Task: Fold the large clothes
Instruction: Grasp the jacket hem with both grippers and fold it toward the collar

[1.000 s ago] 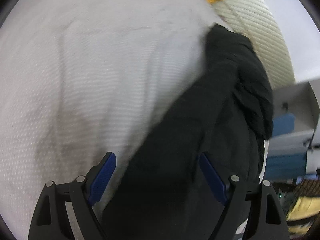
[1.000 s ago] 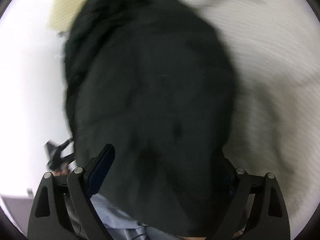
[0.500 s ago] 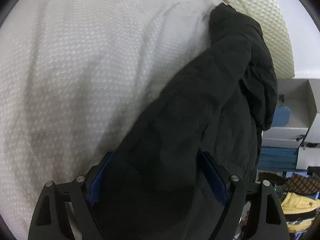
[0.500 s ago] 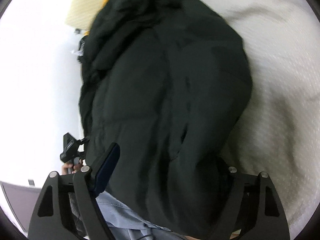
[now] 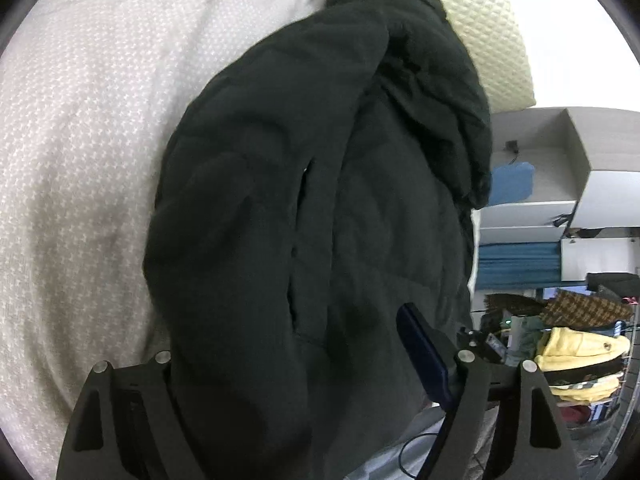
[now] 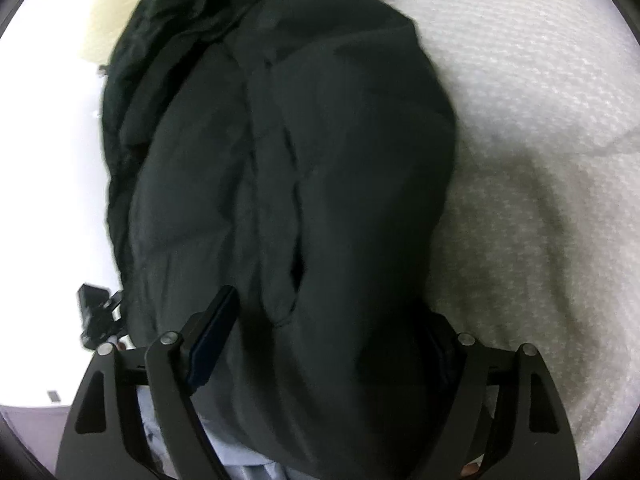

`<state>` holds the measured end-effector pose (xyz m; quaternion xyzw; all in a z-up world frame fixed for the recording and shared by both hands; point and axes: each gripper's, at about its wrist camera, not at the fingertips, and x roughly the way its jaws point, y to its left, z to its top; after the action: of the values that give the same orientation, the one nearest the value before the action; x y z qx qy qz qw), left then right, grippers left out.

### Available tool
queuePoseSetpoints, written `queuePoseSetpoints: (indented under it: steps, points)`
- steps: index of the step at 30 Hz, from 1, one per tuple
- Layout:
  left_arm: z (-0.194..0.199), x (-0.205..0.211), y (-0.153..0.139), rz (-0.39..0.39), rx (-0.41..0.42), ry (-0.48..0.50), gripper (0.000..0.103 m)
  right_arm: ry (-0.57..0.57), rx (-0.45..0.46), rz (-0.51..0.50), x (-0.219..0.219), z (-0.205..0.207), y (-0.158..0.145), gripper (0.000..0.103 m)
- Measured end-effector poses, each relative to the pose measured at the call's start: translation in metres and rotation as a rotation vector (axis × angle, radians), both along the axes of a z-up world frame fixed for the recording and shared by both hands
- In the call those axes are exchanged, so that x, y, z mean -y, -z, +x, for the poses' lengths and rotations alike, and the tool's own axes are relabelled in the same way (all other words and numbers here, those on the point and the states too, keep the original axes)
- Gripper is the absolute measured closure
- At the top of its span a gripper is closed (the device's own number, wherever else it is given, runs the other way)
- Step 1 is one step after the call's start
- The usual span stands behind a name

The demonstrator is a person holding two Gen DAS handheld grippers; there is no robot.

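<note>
Both the left gripper (image 5: 316,364) and right gripper (image 6: 320,344) have jaws spread wide around the black padded jacket (image 5: 320,184); whether they pinch is unclear. The bulky hem at six o'clock may slip, spoiling the fold on the bed (image 5: 88,128).

This is a bedroom in a home. A bed (image 5: 80,152) with a white textured cover and a cream quilted pillow (image 5: 492,40) fills the view. Beside it stand white shelves (image 5: 580,184) and stacked clothes (image 5: 576,344).

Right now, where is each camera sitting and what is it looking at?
Left wrist: on the left gripper, looking down its fingers at the black jacket on the white bedcover; shelves at right.
Right wrist: on the right gripper, also looking down at the jacket and bedcover.
Both share the jacket, bedcover and cream pillow.
</note>
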<state>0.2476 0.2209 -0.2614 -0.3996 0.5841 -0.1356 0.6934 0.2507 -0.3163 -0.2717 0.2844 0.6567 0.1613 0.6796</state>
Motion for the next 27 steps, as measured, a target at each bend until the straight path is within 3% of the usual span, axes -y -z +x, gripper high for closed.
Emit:
queuePoseSetpoints:
  steps: [4, 8, 10, 13, 14, 15, 16, 19, 22, 27]
  points:
    - [0.004, 0.005, 0.007, 0.03, -0.014, 0.021, 0.025, -0.016, -0.006, 0.038, -0.006, -0.001, 0.0, 0.021]
    - [0.002, 0.013, -0.001, 0.007, 0.031, 0.038, 0.042, -0.087, 0.082, 0.091, -0.024, -0.005, -0.02, 0.02]
    - [0.001, 0.021, -0.012, 0.016, 0.066, 0.066, 0.042, -0.152, 0.138, 0.096, -0.038, -0.01, -0.031, 0.02]
    - [-0.001, 0.028, -0.014, 0.056, 0.055, 0.091, 0.042, -0.199, 0.175, 0.065, -0.051, -0.014, -0.037, 0.022]
    - [-0.001, 0.03, -0.012, 0.083, 0.043, 0.101, 0.043, -0.194, 0.178, 0.049, -0.052, -0.014, -0.037, 0.026]
    - [-0.001, 0.029, -0.012, 0.105, 0.038, 0.102, 0.046, -0.186, 0.178, 0.033, -0.054, -0.014, -0.036, 0.037]
    - [-0.003, 0.028, -0.013, 0.128, 0.036, 0.097, 0.055, -0.176, 0.177, 0.016, -0.054, -0.013, -0.036, 0.05]
    - [-0.004, 0.027, -0.017, 0.145, 0.051, 0.071, 0.072, -0.186, 0.235, -0.017, -0.056, -0.016, -0.048, 0.073]
    - [-0.01, 0.022, -0.026, 0.148, 0.089, 0.049, 0.087, -0.212, 0.299, -0.033, -0.061, -0.018, -0.06, 0.086]
    - [-0.026, 0.01, -0.058, 0.107, 0.172, -0.033, 0.093, -0.152, 0.42, 0.043, -0.052, -0.026, -0.088, 0.09]
